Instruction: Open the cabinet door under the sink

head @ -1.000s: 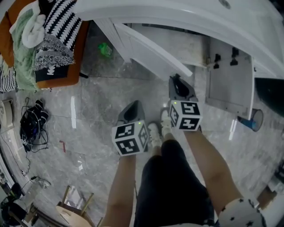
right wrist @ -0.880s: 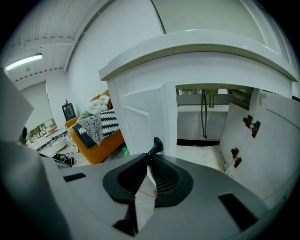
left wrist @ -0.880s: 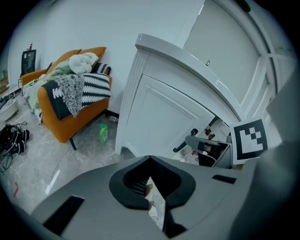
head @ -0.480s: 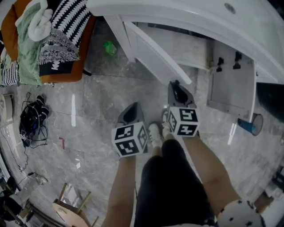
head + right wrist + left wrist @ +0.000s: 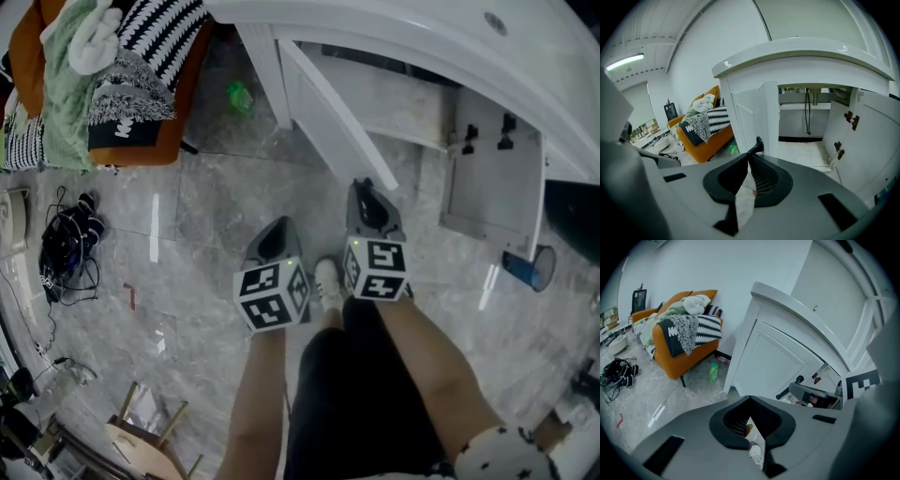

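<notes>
While the left gripper (image 5: 277,234) hangs in front of the cabinet (image 5: 403,103), jaws closed on nothing, the right gripper (image 5: 367,197), jaws likewise pressed together and empty, sits at the free edge of the cabinet's left-hand door (image 5: 328,108); its black handle (image 5: 758,145) shows just beyond the tips. Both doors stand swung open, the right-hand door (image 5: 492,178) included

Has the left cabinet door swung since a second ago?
Yes. In the head view the left cabinet door has swung further open: its free end is now farther from the cabinet's floor edge.
</notes>
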Available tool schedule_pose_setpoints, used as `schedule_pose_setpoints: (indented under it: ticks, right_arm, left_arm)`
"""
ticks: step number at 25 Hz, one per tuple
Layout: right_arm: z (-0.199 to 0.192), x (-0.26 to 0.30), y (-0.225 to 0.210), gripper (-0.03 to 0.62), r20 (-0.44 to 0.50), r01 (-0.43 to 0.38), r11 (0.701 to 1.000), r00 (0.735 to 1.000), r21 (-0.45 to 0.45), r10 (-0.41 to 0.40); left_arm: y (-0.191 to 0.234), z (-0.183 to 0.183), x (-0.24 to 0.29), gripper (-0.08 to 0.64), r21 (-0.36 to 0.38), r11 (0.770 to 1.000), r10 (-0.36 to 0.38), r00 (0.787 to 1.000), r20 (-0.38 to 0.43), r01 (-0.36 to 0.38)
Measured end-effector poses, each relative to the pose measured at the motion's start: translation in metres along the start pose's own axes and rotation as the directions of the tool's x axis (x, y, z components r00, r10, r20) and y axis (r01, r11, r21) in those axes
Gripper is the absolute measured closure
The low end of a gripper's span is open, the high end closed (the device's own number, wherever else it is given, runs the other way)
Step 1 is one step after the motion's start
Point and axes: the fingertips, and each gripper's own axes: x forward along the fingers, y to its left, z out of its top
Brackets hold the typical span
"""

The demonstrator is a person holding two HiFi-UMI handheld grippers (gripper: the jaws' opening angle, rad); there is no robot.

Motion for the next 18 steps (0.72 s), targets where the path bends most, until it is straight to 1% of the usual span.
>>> schedule_pose_setpoints:
  ticks: [10, 14, 18]
  right_arm:
    - [-0.01, -0.005, 0.026, 0.563, -0.007, 0.013, 1.0, 1.0, 0.003, -0.013]
    - [-0.012, -0.006, 0.04, 0.566, -0.008, 0.004, 1.0, 1.0, 0.001, -0.004]
    - [-0.014, -0.007, 0.052, 0.568, -0.012, 0.011, 1.0, 1.0, 0.017, -0.011]
  left_arm:
    - [0.016, 0.0, -0.007, 0.556, -0.02, 1.0, 0.023, 1.0, 0.008, -0.023]
    - [0.023, 0.001, -0.008, 0.557, -0.03, 0.999, 0.029, 1.0, 0.007, -0.029]
    - [0.029, 0.001, -0.01, 0.555, -0.035, 0.999, 0.035, 0.999, 0.012, -0.034]
